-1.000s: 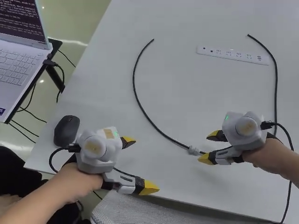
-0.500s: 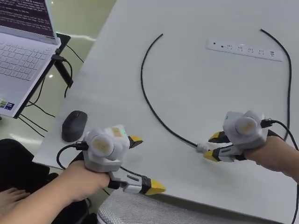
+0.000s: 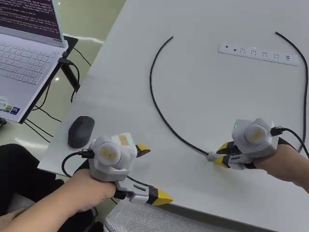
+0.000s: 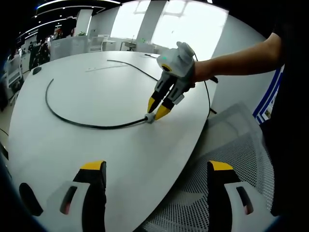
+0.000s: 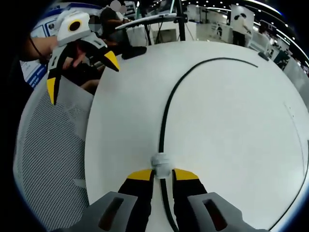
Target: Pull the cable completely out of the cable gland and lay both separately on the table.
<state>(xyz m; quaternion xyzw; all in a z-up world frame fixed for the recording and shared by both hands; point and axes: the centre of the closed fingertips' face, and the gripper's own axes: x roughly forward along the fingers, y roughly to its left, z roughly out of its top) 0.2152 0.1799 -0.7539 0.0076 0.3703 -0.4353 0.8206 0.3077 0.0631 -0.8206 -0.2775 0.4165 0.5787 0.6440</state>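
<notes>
Left gripper hanging wide open, empty, right gripper view revealing cable running between narrowed jaws behind cable gland, pinch unclear

Cable stretch past cable gland hidden under right gripper in head view. Laptop cut off by left and top edges; screen text too small to be read. Power strip markings not legible.

Thin black cable lying in a long open arc on the white counter, small pale cable gland threaded on near its front end
</notes>
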